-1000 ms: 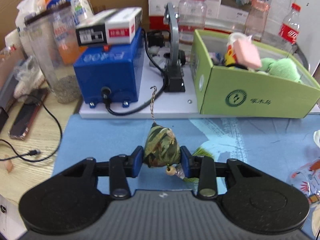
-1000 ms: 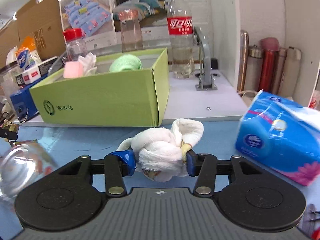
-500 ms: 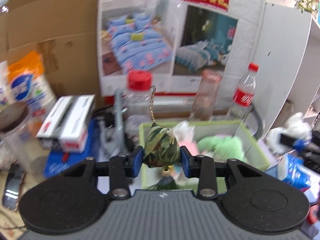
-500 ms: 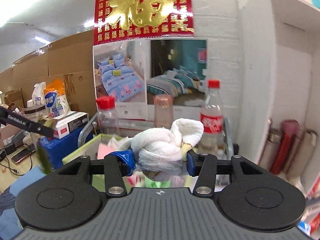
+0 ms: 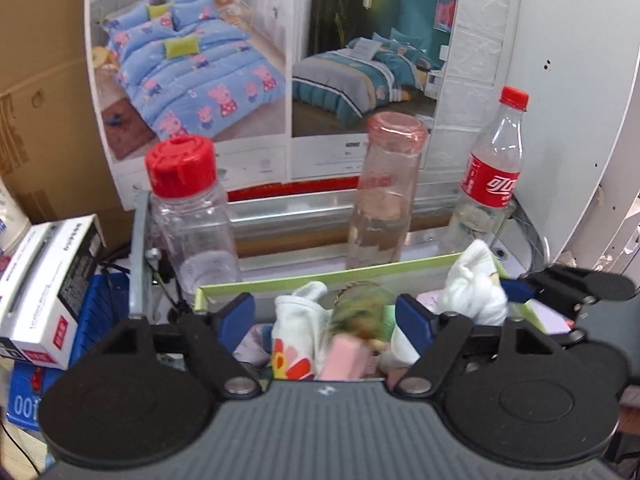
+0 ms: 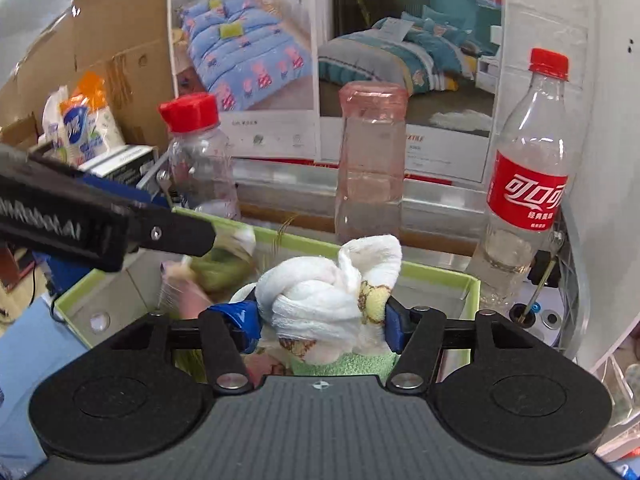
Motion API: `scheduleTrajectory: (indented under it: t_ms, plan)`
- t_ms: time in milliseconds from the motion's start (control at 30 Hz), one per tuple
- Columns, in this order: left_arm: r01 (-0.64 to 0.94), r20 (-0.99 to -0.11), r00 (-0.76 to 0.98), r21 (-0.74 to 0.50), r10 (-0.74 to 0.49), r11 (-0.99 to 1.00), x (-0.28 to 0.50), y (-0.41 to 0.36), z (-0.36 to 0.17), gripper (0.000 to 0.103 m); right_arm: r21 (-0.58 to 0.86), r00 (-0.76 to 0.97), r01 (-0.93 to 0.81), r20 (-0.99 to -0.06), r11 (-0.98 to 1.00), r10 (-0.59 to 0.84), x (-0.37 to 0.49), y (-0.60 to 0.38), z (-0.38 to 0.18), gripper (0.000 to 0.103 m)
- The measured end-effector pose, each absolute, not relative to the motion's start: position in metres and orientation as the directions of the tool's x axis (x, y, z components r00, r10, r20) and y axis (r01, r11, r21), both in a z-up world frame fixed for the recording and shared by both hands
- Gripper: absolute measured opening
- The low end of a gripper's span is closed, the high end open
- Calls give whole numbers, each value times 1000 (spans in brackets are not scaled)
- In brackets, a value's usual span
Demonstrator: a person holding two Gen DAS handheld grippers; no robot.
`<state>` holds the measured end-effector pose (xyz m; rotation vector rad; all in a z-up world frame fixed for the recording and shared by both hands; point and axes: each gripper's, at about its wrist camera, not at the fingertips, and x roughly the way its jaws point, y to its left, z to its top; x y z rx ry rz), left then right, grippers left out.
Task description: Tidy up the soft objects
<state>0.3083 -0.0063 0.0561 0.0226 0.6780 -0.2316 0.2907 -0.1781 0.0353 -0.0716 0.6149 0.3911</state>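
a: what is the left gripper point(image 5: 325, 316) doing?
b: its blue-padded fingers are spread wide above the green cardboard box point(image 5: 320, 278), gripping nothing. a camouflage pouch point(image 5: 360, 314), blurred, sits between and below them among the things in the box: a white cloth with a red and yellow flower print point(image 5: 298, 334) and a pink block point(image 5: 344, 360).

a: and the right gripper point(image 6: 322, 316)?
b: it is pinching a knotted white towel point(image 6: 320, 300) with a yellow patch, held over the right end of the same box point(image 6: 436, 272), with a green terry cloth point(image 6: 344, 364) just below it. in the left wrist view this towel point(image 5: 476, 292) shows at the box's right end.

a: any readable writing?
b: behind the box's far wall stand three clear bottles. the right one point(image 6: 528, 176) has a red cap and a red label with white chinese coca-cola lettering. the middle one point(image 6: 372, 160) is pink-tinted, and the left one point(image 6: 200, 160) has a wide red cap. a bedding poster point(image 5: 264, 64) hangs behind them. the left gripper's arm point(image 6: 80, 216) carries white letters too blurred to read.
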Motion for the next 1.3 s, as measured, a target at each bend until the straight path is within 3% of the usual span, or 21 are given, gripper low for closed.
scheduleTrajectory:
  t_ms: [200,500,600,633,667,933,1300]
  plan:
    - [199,-595,777,-75,-204,977,295,8,65,79,69,829,-346,-444,936,340,278,-183,60,51]
    - [184,-584,795,-29,-166,983,235,13,64,83,76,826,-328,-461,942,325,242,-183,68,58]
    - [179,-581,798,-26,-160,984,212,17,61,90,97,830,-300,-465,949,310,221,-189,66,59]
    - [173,-575,803,-22,-154,985,205,18,61,100,103,832,-287,-466,952,301,212,-192,65,59]
    - [164,-563,814,-14,-144,986,196,19,61,103,106,837,-275,-462,955,293,203,-195,65,59]
    - [144,-520,845,-2,-124,990,138,24,65,103,138,901,-161,-384,977,203,127,-215,77,60]
    - [13,-487,873,32,4,999,89,28,49,103,115,948,-18,-313,993,53,53,-208,69,60]
